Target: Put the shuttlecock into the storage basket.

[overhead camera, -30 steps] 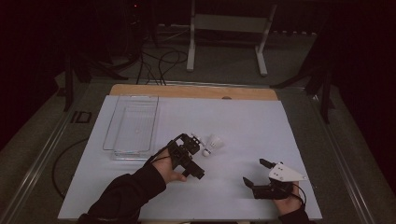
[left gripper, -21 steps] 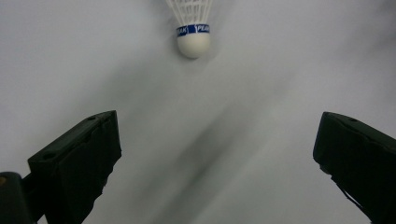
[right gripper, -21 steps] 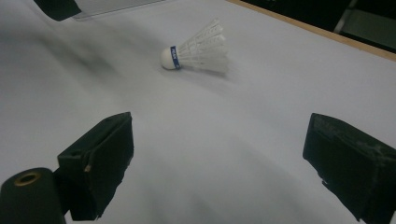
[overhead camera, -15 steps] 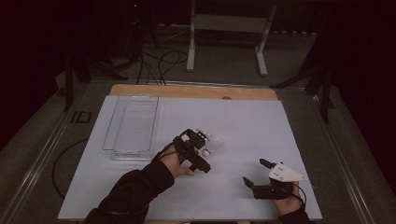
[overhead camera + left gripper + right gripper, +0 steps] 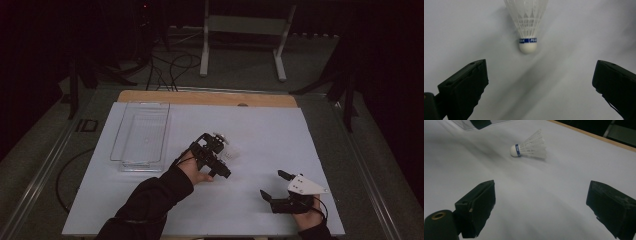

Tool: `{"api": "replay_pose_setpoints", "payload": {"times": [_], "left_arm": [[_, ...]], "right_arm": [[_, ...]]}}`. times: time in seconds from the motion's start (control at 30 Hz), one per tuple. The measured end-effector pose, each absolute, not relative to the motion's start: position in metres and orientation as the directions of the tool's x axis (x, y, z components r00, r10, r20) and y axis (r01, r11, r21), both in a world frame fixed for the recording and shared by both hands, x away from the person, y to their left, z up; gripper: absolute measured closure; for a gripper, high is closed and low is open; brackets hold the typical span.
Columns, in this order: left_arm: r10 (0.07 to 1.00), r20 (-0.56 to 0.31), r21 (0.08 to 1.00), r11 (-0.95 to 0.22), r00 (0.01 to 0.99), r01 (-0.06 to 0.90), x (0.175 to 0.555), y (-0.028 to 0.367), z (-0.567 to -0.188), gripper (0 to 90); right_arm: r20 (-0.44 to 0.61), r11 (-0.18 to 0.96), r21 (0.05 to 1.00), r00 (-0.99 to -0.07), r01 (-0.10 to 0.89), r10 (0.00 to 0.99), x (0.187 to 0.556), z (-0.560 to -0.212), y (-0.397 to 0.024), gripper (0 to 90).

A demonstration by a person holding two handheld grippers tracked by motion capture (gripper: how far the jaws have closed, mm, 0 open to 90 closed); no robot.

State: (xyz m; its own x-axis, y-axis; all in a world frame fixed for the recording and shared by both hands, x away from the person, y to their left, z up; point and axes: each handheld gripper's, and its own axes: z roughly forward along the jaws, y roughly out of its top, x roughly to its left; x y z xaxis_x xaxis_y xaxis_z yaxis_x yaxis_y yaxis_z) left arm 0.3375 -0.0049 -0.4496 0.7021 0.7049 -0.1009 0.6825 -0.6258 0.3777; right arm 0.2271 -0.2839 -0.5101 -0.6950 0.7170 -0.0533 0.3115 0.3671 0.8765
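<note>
- At centre of the high view, the left gripper (image 5: 218,142) hovers over the shuttlecock (image 5: 229,154) lying on the white table (image 5: 280,135) — jaws spread wide, nothing held.
- In the left gripper view the shuttlecock (image 5: 527,23) points its cork toward the jaws — apparently lined up for grasping.
- At lower right, the right gripper (image 5: 272,185) rests open and empty, well apart.
- The clear tray (image 5: 141,131) at upper left is the likely destination.

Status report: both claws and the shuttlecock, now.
Left claw open, cork end of shuttlecock just ahead, not touching. Right claw open, holds nothing, low over white table. Shuttlecock lies on its side. Nothing between left claw and shuttlecock.
</note>
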Motion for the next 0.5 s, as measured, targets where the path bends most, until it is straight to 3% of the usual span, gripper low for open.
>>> {"api": "replay_pose_setpoints", "payload": {"times": [0.5], "left_arm": [[0.727,-0.119,0.367,-0.601,0.677,0.710,0.352,-0.014,-0.459,1.1]], "right_arm": [[-0.053,0.367,0.877,-0.697,0.310,0.715,0.228,-0.511,-0.284,8.9]]}}
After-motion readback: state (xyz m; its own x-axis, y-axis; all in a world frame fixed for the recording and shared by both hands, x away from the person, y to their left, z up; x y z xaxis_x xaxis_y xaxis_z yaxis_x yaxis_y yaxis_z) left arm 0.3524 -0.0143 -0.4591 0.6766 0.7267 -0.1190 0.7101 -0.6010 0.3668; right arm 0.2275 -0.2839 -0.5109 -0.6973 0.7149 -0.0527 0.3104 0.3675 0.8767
